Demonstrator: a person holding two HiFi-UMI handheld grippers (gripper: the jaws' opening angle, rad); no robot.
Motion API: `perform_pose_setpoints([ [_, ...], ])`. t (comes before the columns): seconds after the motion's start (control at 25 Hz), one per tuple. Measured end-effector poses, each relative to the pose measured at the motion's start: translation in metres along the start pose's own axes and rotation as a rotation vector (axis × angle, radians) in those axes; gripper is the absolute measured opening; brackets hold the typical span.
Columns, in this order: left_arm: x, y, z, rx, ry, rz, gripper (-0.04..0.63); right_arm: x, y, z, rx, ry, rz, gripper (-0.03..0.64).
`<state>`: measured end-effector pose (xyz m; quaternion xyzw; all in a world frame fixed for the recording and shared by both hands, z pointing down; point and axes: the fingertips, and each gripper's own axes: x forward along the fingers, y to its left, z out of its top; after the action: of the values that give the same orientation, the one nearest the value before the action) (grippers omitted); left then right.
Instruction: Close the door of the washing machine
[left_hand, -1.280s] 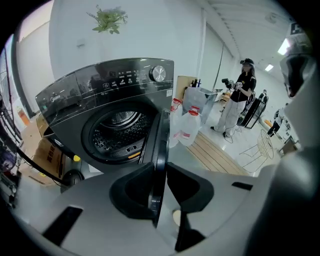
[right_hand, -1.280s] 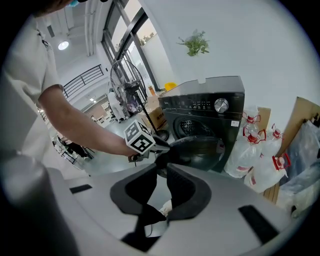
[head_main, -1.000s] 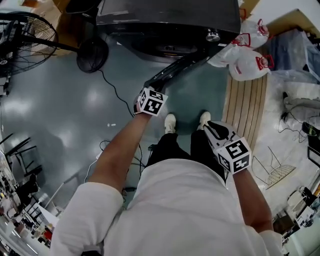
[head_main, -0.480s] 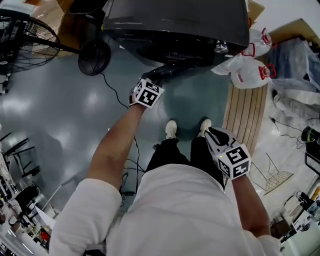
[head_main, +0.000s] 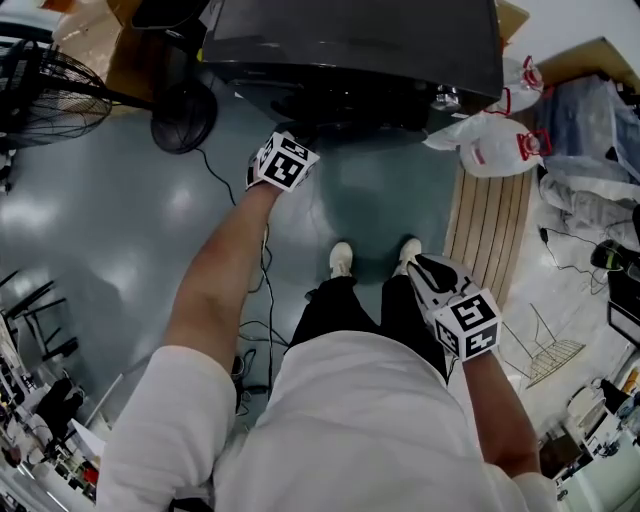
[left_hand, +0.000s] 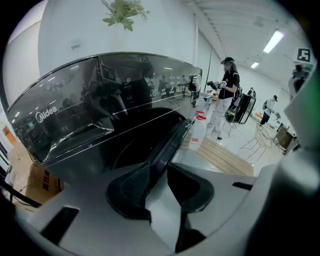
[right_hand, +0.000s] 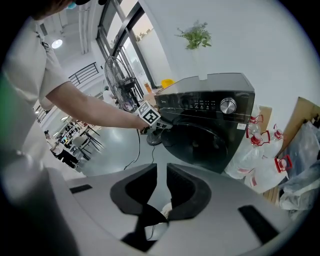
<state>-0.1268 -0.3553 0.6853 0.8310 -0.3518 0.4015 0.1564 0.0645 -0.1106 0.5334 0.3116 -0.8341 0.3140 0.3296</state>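
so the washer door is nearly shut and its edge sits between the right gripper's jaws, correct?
Not the right one. The left gripper view shows the edge of the door between the jaws of the left gripper, nearly shut against the washing machine. The right gripper has nothing between its jaws.

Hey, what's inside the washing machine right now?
Nothing visible. The door of the washing machine, nearly shut with the left gripper straddling its edge, covers the drum.
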Motion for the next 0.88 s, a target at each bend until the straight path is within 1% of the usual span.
perform_pose_setpoints([
  [0.08, 0.003, 0.007, 0.005, 0.009, -0.009, 0.005, 0.101, 0.0, -0.002, -0.002, 0.005, 0.004, -0.002, 0.071],
  [0.32, 0.01, 0.023, 0.012, -0.004, -0.006, 0.029, 0.101, -0.001, -0.007, -0.007, 0.02, 0.012, -0.014, 0.071],
  [0.4, 0.011, 0.03, 0.015, -0.016, -0.01, 0.048, 0.101, -0.002, -0.008, -0.008, 0.021, 0.015, -0.017, 0.071],
  [0.6, 0.018, 0.044, 0.026, -0.054, -0.052, 0.091, 0.095, -0.005, -0.011, -0.009, 0.027, 0.02, -0.023, 0.071],
  [0.72, 0.019, 0.047, 0.027, -0.079, -0.041, 0.092, 0.097, -0.006, -0.014, -0.009, 0.033, 0.02, -0.028, 0.071],
  [0.88, 0.02, 0.047, 0.029, -0.077, -0.038, 0.087, 0.098, -0.006, -0.017, -0.012, 0.04, 0.023, -0.028, 0.071],
])
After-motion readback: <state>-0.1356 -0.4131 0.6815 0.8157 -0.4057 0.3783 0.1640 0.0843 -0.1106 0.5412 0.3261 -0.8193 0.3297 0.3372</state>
